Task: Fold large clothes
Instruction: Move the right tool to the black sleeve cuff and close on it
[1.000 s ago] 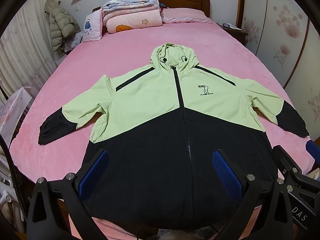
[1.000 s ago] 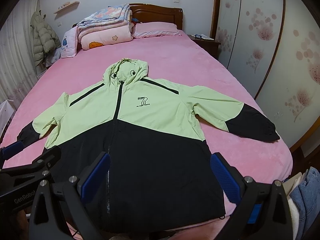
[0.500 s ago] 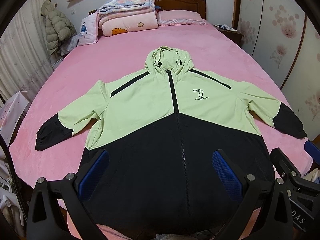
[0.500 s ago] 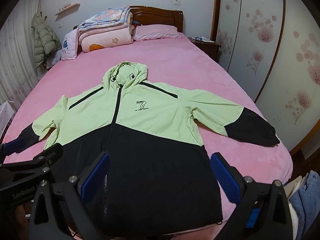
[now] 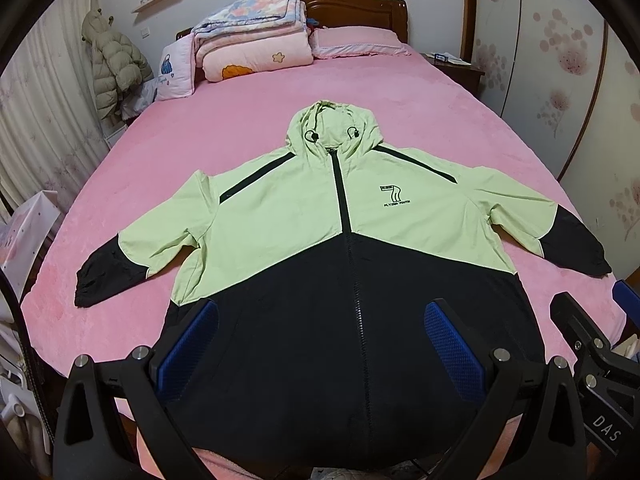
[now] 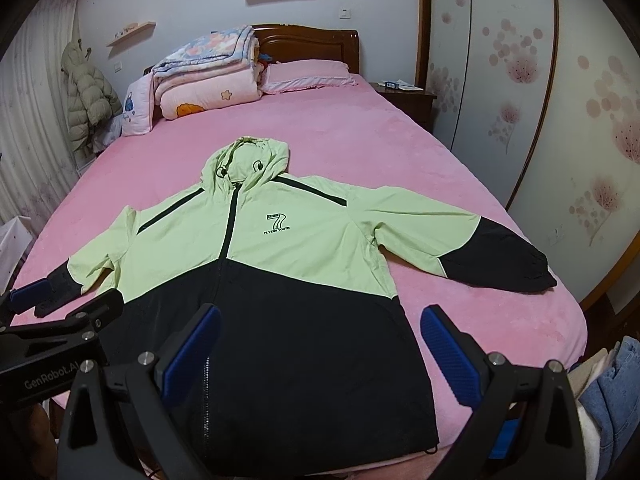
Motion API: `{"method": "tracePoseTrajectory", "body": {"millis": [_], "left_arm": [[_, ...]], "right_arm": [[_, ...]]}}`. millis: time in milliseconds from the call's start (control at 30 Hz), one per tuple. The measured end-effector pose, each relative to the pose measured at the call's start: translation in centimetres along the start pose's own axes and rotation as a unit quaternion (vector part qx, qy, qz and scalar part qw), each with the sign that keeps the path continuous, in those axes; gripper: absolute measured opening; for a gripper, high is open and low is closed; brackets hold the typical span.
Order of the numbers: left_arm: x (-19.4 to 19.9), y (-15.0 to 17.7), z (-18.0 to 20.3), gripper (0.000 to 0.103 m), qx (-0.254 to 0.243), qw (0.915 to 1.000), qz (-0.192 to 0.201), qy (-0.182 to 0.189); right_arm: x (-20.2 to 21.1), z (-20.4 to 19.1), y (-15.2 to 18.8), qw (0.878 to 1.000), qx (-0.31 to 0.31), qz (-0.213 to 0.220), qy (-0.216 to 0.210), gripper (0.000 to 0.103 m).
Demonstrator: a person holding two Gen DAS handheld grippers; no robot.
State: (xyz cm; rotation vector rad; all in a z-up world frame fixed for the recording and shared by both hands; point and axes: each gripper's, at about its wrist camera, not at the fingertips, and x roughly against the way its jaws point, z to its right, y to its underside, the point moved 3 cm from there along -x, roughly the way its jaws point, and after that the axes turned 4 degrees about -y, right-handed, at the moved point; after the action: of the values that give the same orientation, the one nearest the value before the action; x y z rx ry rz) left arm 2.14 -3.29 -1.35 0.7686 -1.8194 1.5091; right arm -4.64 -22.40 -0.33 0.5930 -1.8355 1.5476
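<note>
A hooded jacket [image 5: 304,216] [image 6: 280,240], light green above and black below, lies flat and face up on the pink bed [image 5: 248,120] [image 6: 360,148], zipped, both sleeves spread out. My left gripper [image 5: 320,332] hovers open above the black hem, nothing between its blue pads. My right gripper [image 6: 320,340] is open too, above the hem's right half, and it holds nothing. The right gripper's body shows at the left wrist view's right edge; the left gripper's body shows at the right wrist view's left edge.
Folded quilts [image 5: 256,40] [image 6: 208,76] and a pillow [image 5: 356,40] sit at the wooden headboard. A puffy coat [image 5: 116,64] hangs at the left wall. A nightstand [image 6: 404,96] and wardrobe doors stand on the right. Denim clothes [image 6: 608,400] lie beside the bed's near right corner.
Both views have tilted upward and pulled back slightly, so the jacket sits lower in the frames. The jacket has not moved and both grippers stay open.
</note>
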Motion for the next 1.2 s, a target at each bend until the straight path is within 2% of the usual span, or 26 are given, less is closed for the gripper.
{"method": "tracePoseTrajectory", "body": {"millis": [433,567,700,800,1100,1200], "left_arm": [[1.8,-1.0,1.2,0.102,-0.010,0.9995,0.025,-0.014],[2.5,-1.9,2.0,0.102,-0.013,0.9990,0.041,-0.007],[3.4,-3.0,3.4,0.102,-0.023,0.9977,0.064,-0.001],[3.7,-3.9,5.0,0.102,-0.032,0.9963,0.077,0.021],[4.3,-7.5,10.1,0.102,-0.059,0.9901,0.120,0.043],[4.6,-8.9,11.9,0.102,-0.066,0.9858,0.145,0.052]], "right_arm": [[0.8,1.9,0.2,1.000,-0.015,0.018,-0.018,0.100],[1.2,3.1,0.2,0.999,-0.030,0.026,-0.022,0.100],[1.0,5.0,0.3,0.999,-0.047,0.026,-0.012,0.100],[0.9,6.8,0.1,0.998,-0.063,0.029,-0.002,0.100],[1.4,13.1,-1.6,0.992,-0.103,0.060,0.040,0.100],[1.8,15.3,-2.5,0.989,-0.114,0.077,0.062,0.100]]}}
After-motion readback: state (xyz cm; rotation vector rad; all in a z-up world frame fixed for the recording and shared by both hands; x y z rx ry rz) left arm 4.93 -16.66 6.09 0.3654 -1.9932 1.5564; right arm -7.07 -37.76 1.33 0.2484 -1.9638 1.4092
